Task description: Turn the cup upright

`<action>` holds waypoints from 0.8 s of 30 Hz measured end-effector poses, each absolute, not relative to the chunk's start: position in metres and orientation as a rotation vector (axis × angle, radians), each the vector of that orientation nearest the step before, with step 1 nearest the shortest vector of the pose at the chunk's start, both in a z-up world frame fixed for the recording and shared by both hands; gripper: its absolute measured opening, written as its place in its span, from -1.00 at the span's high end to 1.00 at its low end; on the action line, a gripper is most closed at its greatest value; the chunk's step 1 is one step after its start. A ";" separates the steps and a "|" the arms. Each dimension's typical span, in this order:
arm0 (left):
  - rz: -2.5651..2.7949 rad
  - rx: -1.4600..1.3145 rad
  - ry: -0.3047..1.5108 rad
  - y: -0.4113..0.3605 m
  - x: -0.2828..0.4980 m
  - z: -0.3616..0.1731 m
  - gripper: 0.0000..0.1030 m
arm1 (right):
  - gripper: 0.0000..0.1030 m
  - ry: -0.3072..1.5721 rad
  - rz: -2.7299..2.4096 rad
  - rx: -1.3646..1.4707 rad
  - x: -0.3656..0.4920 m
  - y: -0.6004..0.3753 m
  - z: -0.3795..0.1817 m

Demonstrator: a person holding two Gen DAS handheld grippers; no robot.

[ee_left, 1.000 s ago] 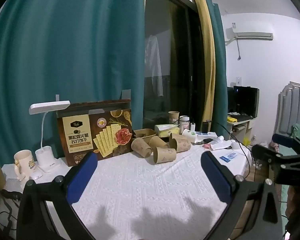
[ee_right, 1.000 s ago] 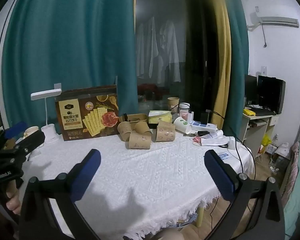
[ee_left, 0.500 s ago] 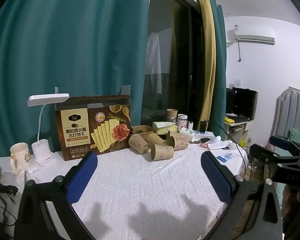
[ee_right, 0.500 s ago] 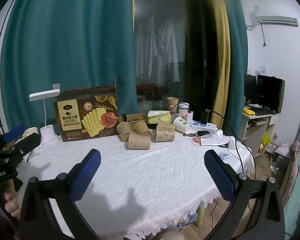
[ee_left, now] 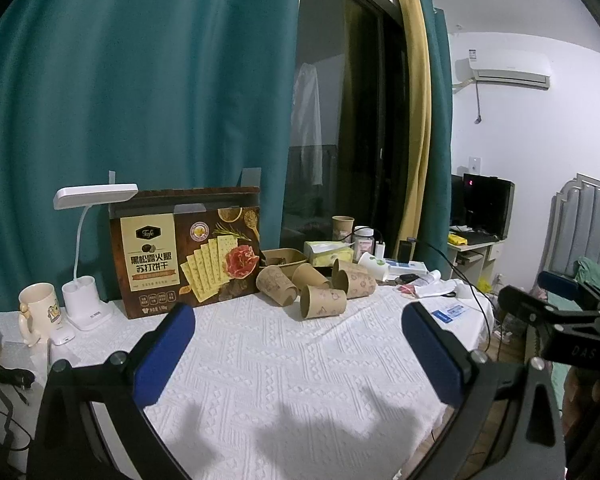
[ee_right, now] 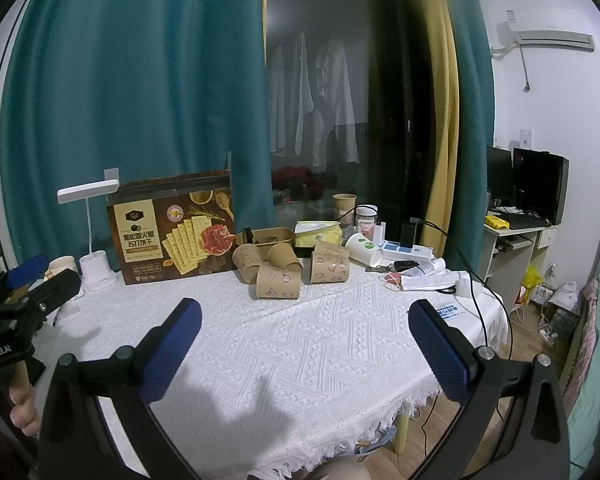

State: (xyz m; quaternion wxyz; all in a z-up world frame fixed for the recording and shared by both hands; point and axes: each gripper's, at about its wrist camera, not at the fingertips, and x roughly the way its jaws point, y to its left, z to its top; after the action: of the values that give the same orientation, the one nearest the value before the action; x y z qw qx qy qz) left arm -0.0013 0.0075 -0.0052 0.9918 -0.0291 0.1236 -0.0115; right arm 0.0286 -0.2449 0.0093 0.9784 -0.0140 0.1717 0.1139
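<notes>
Your left claw (ee_left: pixel 298 354) and right claw (ee_right: pixel 304 350) both hang spread wide and empty over the near part of the white-clothed surface (ee_right: pixel 300 344). Farther back, the brown paper cups (ee_right: pixel 278 283) lie toppled on their sides in a cluster, just beside the cracker box (ee_right: pixel 172 232).

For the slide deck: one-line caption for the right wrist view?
Open right gripper faces brown paper cups lying tipped beside a cracker box on a white-clothed table.
</notes>
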 end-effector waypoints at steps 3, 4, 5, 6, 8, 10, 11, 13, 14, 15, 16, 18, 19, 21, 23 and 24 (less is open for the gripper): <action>-0.024 -0.060 0.250 0.008 -0.001 -0.004 -1.00 | -0.99 0.345 0.230 -0.028 0.030 -0.246 0.009; -0.024 -0.060 0.250 0.008 -0.001 -0.004 -1.00 | -0.99 0.343 0.231 -0.028 0.030 -0.246 0.009; -0.023 -0.060 0.250 0.008 -0.001 -0.005 -1.00 | -0.99 0.343 0.231 -0.029 0.027 -0.245 0.010; -0.024 -0.059 0.250 0.007 -0.001 -0.005 -1.00 | -0.99 0.345 0.231 -0.028 0.027 -0.246 0.010; -0.022 -0.059 0.249 0.007 -0.001 -0.004 -1.00 | -0.99 0.345 0.230 -0.026 0.028 -0.246 0.010; -0.022 -0.059 0.250 0.008 -0.001 -0.004 -1.00 | -0.99 0.343 0.230 -0.026 0.028 -0.246 0.010; -0.021 -0.058 0.249 0.008 -0.001 -0.004 -1.00 | -0.99 0.342 0.230 -0.027 0.027 -0.246 0.010; -0.022 -0.059 0.249 0.008 -0.001 -0.003 -1.00 | -0.99 0.344 0.230 -0.026 0.028 -0.246 0.010; -0.022 -0.059 0.249 0.008 -0.001 -0.003 -1.00 | -0.99 0.344 0.230 -0.026 0.028 -0.246 0.010; -0.022 -0.059 0.250 0.008 -0.001 -0.004 -1.00 | -0.99 0.343 0.230 -0.027 0.027 -0.245 0.010; -0.023 -0.059 0.249 0.009 -0.001 -0.003 -1.00 | -0.99 0.343 0.230 -0.026 0.028 -0.246 0.010; -0.024 -0.060 0.249 0.008 -0.001 -0.003 -1.00 | -0.99 0.343 0.229 -0.027 0.028 -0.245 0.010; -0.024 -0.059 0.249 0.008 -0.001 -0.003 -1.00 | -0.99 0.343 0.228 -0.026 0.027 -0.245 0.010; -0.027 -0.058 0.250 0.007 -0.001 -0.004 -1.00 | -0.99 0.343 0.229 -0.026 0.027 -0.245 0.010; -0.031 -0.058 0.249 0.007 -0.002 -0.003 -1.00 | -0.99 0.345 0.225 -0.024 0.029 -0.251 0.010; -0.033 -0.058 0.250 0.006 -0.002 -0.003 -1.00 | -0.99 0.345 0.223 -0.022 0.030 -0.251 0.011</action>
State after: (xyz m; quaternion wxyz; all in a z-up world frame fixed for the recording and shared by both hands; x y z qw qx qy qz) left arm -0.0022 0.0059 -0.0035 0.9916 -0.0290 0.1249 -0.0163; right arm 0.0303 -0.2512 0.0108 0.9789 -0.0110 0.1715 0.1108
